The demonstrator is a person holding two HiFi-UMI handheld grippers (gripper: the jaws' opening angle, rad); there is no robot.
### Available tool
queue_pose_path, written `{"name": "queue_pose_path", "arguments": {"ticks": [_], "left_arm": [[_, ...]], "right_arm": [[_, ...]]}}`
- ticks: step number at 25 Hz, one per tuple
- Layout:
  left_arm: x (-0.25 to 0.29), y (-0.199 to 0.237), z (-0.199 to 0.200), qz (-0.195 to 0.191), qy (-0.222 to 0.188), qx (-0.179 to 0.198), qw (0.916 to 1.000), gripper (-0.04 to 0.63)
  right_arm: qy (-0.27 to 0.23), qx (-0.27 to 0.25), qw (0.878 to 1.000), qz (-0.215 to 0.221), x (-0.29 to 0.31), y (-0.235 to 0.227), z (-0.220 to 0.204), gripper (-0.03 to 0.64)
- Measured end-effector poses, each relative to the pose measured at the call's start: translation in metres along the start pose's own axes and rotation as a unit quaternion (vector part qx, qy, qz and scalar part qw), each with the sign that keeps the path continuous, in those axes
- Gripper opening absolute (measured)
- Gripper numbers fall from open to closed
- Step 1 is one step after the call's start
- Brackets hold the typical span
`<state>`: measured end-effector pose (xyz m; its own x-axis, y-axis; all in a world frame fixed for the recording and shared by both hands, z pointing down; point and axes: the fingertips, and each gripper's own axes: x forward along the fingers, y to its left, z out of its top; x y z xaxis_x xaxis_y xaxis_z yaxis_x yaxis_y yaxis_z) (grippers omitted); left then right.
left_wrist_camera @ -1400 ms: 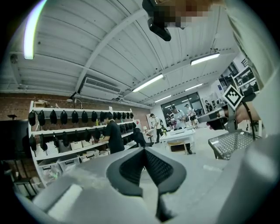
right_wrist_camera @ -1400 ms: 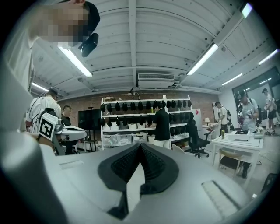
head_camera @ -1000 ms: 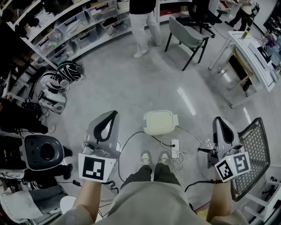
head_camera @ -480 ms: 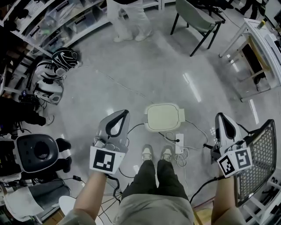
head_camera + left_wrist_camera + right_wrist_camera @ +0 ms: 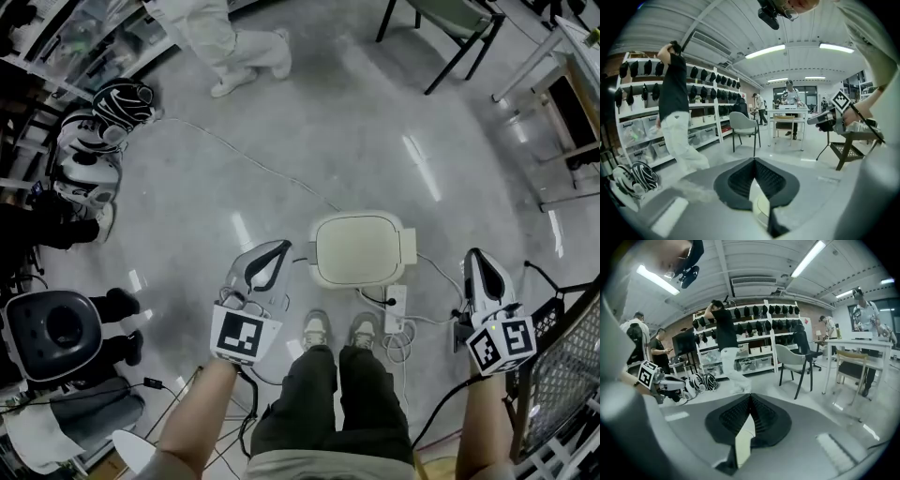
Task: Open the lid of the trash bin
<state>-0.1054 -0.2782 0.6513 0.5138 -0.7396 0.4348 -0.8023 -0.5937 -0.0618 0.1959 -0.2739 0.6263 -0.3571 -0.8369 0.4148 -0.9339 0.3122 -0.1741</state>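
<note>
– Grippers first. How do they stand in the head view?
– Closed, both of them. The left gripper (image 5: 278, 249) hangs just beside the near-left corner of the trash bin (image 5: 320, 276). The right gripper (image 5: 477, 259) is off to the bin's right, apart from it. Neither touches anything.
– And the bin?
– It's on the floor just ahead of the person's shoes (image 5: 319, 330), with its lid (image 5: 358, 246) lying flat and shut. A power strip (image 5: 395, 302) and loose cables (image 5: 379, 348) lie between the shoes and the bin.
– Left gripper view?
– The left gripper (image 5: 753, 160) has its tips together with nothing between them. A pale sliver shows through the gap lower down, which I think is the bin.
– Right gripper view?
– Same story. The right gripper (image 5: 750, 397) has its jaws meeting at the tip, empty, again with a pale strip below.
– So what could go wrong?
– With the jaws closed there's nothing to pinch the lid's edge with, so they would have to part or hook under the rim. The bin looks light and stands free on a smooth floor, so I'd expect a sideways push to slide it rather than lift the lid.
– The cables?
– A foot or a swinging gripper could snag them, or the bin could be dragged onto the strip.
</note>
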Motion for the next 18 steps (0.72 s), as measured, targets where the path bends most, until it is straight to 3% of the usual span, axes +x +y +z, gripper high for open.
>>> {"name": "queue_pose_path", "arguments": {"ticks": [3, 12, 18], "left_arm": [[0.024, -0.004, -0.052, -0.005, 0.022, -0.017, 0.9996, 0.002], [0.09, -0.021, -0.213, -0.036, 0.103, -0.021, 0.9938, 0.002], [0.109, -0.032, -0.282, -0.043, 0.159, -0.049, 0.9851, 0.002]], "right_arm": [[0.012, 0.008, 1.0, -0.006, 0.016, -0.013, -0.041, 0.003], [0.034, 0.017, 0.999, -0.02, 0.045, -0.036, -0.146, 0.003], [0.037, 0.031, 0.998, -0.028, 0.046, -0.044, -0.18, 0.003]]}}
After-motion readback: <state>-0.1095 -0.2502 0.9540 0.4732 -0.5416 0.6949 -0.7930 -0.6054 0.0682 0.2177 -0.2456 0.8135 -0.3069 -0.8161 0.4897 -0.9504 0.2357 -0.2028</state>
